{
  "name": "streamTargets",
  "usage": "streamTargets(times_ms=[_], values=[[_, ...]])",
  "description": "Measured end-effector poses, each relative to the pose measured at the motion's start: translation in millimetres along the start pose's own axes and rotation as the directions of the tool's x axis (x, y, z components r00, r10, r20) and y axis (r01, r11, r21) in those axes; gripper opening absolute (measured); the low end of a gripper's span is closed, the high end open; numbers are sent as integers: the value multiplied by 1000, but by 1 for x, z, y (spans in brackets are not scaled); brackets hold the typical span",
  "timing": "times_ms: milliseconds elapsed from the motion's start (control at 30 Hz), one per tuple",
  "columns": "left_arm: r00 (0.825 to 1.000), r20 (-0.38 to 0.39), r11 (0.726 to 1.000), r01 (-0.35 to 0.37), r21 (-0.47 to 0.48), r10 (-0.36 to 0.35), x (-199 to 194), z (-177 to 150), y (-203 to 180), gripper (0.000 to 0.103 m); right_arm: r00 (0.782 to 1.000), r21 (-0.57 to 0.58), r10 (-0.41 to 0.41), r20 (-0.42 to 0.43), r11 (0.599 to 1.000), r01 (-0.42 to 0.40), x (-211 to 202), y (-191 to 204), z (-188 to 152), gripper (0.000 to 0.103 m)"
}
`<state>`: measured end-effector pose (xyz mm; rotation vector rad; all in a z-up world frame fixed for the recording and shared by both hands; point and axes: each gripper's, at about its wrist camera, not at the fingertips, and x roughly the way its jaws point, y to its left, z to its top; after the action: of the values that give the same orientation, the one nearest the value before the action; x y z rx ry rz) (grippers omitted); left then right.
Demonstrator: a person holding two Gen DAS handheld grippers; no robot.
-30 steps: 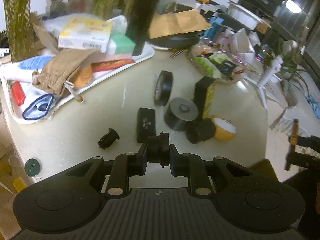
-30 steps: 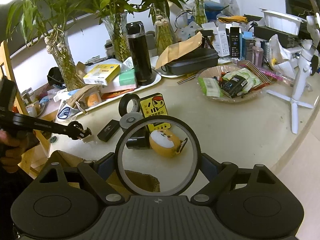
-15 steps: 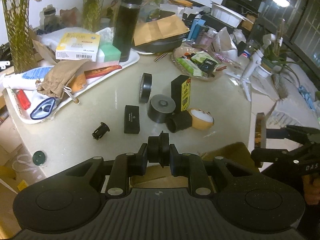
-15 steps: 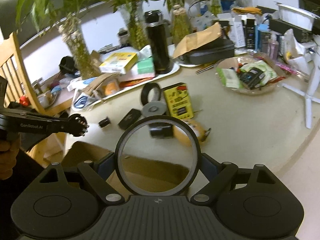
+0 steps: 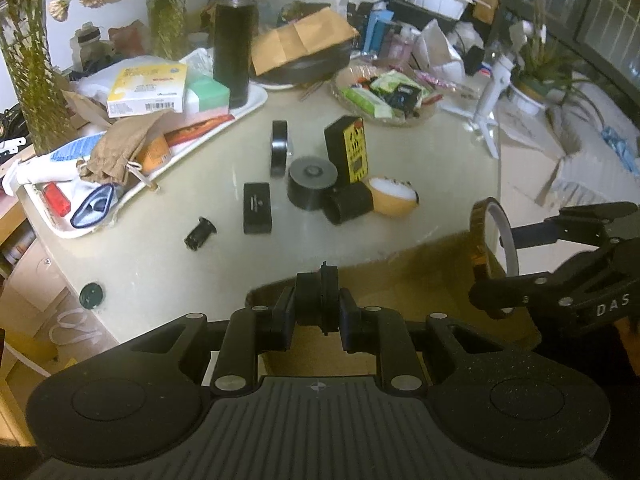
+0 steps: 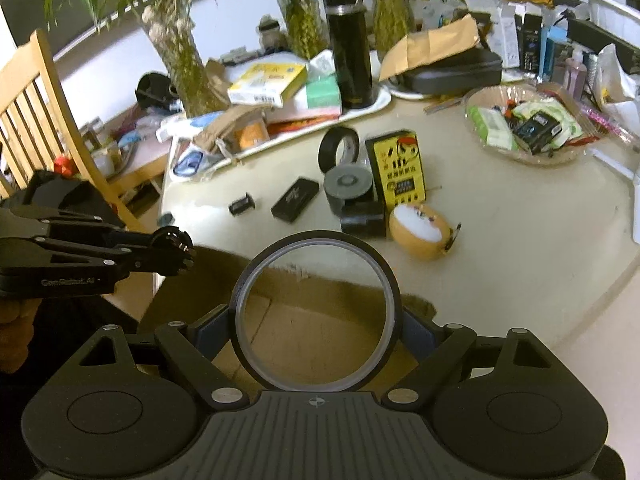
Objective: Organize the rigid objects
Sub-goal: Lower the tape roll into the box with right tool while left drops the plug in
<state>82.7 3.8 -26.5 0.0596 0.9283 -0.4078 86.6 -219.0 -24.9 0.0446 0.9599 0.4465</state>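
My left gripper (image 5: 318, 312) is shut on a small black round part (image 5: 320, 300), held over an open cardboard box (image 5: 404, 276) below the table's front edge. My right gripper (image 6: 316, 322) is shut on a large amber tape ring (image 6: 382, 280), also above the box (image 6: 304, 336); the ring shows in the left wrist view (image 5: 480, 236). On the cream table (image 5: 200, 260) lie a black tape roll (image 5: 279, 148), a grey spool (image 5: 312, 182), a yellow-black box (image 5: 350, 148), a black cylinder (image 5: 350, 202), an orange round toy (image 5: 394, 196), a flat black case (image 5: 257, 208) and a small black plug (image 5: 200, 234).
A white tray (image 5: 248, 108) with boxes, a pouch and a black flask (image 5: 234, 36) stands at the back left. A snack bowl (image 5: 384, 96) and a white tripod (image 5: 490, 100) stand at the back right. A wooden chair (image 6: 44, 112) stands left of the table.
Both grippers have pulled back from the table and now hang over the cardboard box. Each keeps its hold. The objects on the table have not moved.
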Motion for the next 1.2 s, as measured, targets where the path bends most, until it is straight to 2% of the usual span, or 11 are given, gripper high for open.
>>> streamTargets(times_ms=[367, 500, 667, 733, 800, 900, 1033, 1200], values=[[991, -103, 996, -80, 27, 82, 20, -7, -10, 22, 987, -34, -35, -159, 999, 30, 32, 5, -12, 90], [988, -131, 996, -84, 19, 86, 24, -10, -10, 22, 978, -55, -88, -189, 995, 79, 41, 8, -10, 90], [983, -152, 995, -100, 16, 102, 29, -10, -11, 22, 971, -68, -114, -212, 993, 102, 48, 9, -7, 93], [982, -149, 993, -114, 19, 115, 28, -9, -12, 26, 971, -73, -116, -210, 992, 103, 49, 10, -6, 102], [983, -139, 992, -122, 22, 124, 27, -9, -12, 44, 975, -64, -99, -199, 994, 88, 48, 11, -6, 103], [988, -106, 994, -108, 8, 108, 20, -10, -11, 53, 978, -68, -91, -190, 995, 79, 44, 14, -6, 103], [990, -74, 993, -118, 2, 118, 10, -9, -12, 55, 983, -74, -81, -166, 995, 69, 36, 16, -6, 103], [993, -31, 993, -118, -16, 117, -3, -7, -10, 57, 987, -80, -109, -122, 992, 99, 24, 12, -7, 103]])
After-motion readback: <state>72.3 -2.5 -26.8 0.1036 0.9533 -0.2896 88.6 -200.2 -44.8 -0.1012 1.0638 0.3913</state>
